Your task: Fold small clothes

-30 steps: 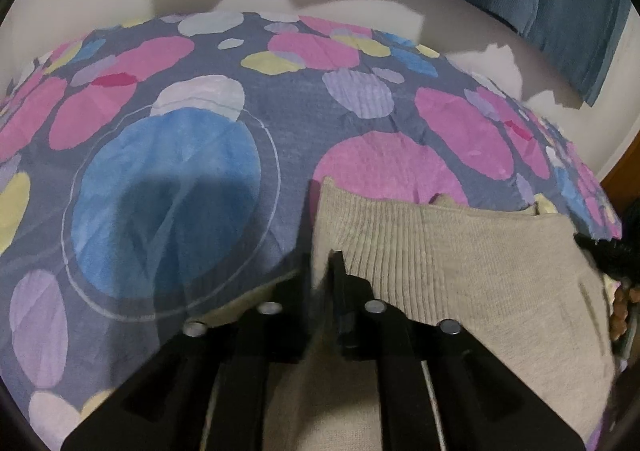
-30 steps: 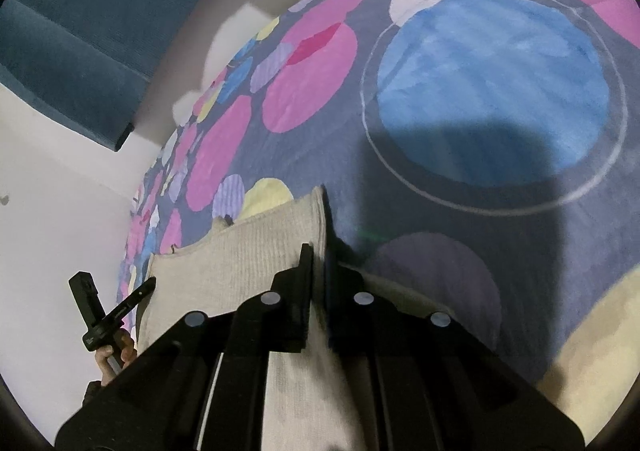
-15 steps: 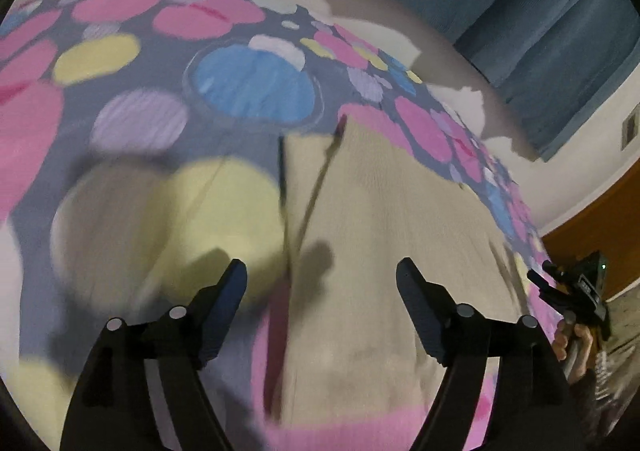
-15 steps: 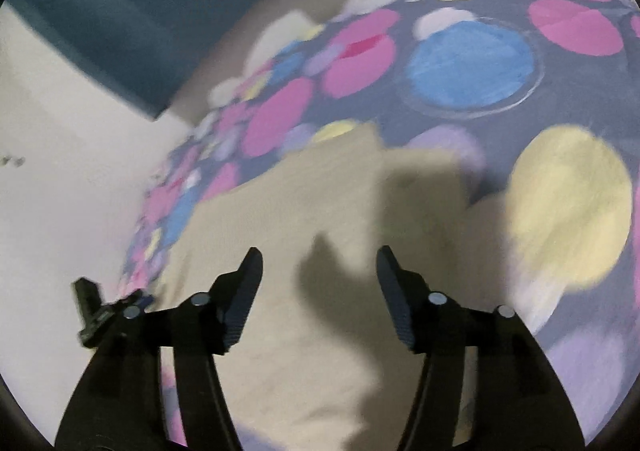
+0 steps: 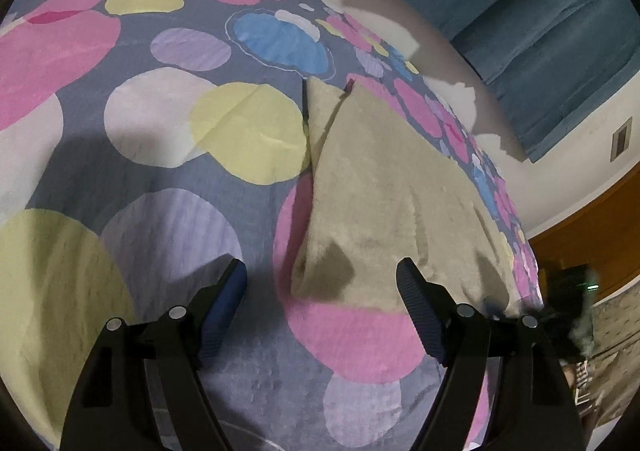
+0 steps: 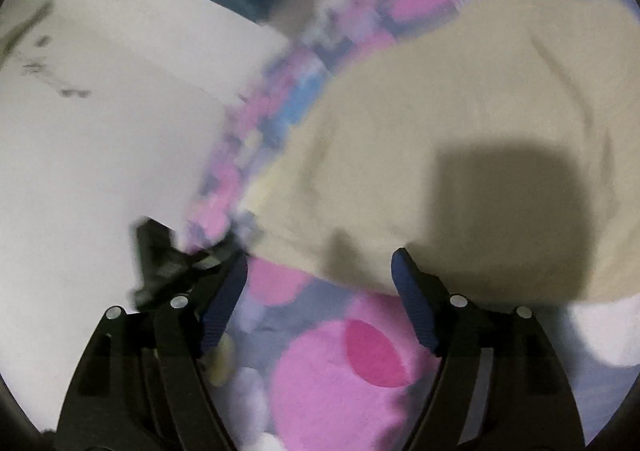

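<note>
Left wrist view: the left tongs (image 5: 322, 283) stand apart with nothing clamped, over the spotted bedspread (image 5: 168, 171); the folded beige garment (image 5: 384, 191) lies centre-right. Right wrist view, blurred: the right tongs (image 6: 320, 275) are opening, empty, the garment (image 6: 440, 123) at upper right.

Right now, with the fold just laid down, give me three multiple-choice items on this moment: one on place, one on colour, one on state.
1. The folded garment lies on:
A. a spotted bedsheet
B. a wooden floor
C. a chair

2. The garment's colour:
A. red
B. beige
C. black

3. The left tongs are:
A. clamped on the garment
B. open and empty
C. holding a hanger

Key: 1 A, coloured circles surround the cloth; 2 B, its knit reads beige in both views; 3 B, nothing sits between the spread fingers.
</note>
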A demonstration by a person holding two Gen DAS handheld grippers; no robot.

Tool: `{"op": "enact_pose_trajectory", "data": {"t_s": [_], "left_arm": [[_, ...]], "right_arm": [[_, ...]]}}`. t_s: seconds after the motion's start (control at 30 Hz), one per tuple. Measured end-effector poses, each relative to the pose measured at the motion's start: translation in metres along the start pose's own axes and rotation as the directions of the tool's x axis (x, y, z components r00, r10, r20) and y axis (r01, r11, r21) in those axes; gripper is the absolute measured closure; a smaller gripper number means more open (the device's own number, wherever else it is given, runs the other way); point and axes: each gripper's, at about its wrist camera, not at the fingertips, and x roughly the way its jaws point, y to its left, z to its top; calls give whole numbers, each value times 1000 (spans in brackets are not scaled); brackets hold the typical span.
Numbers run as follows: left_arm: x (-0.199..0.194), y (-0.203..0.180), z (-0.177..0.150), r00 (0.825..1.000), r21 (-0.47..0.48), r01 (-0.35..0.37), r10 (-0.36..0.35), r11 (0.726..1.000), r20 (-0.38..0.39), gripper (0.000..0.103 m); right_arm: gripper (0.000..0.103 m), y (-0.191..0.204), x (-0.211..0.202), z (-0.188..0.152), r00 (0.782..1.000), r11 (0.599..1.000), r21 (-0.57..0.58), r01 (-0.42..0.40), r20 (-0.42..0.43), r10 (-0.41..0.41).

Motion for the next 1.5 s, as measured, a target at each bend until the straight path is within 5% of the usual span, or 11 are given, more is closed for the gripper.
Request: {"op": "enact_pose_trajectory", "data": {"t_s": [0.17,0.43,1.07,1.27,1.5], "left_arm": [[3,6,6,1000,-17,23,-23,1000,-7,27],[34,16,47,993,-68,91,-96,994,-74,27],[95,-4,104,976,-4,179,-178,984,-122,28],[104,-10,108,972,35,187,-180,982,-151,47],[111,-13,110,961,48,208,-195,977,-195,49]], "right_arm": [[29,-3,-5,-4,995,996,-48,-78,66,81],[27,1,0,-8,995,993,-108,-51,81,60],[20,2,-7,-18,992,989,-126,-78,88,90],[19,2,-9,-19,991,989,-126,-82,90,94],[18,4,-9,-21,991,989,-126,-81,93,93]]}}
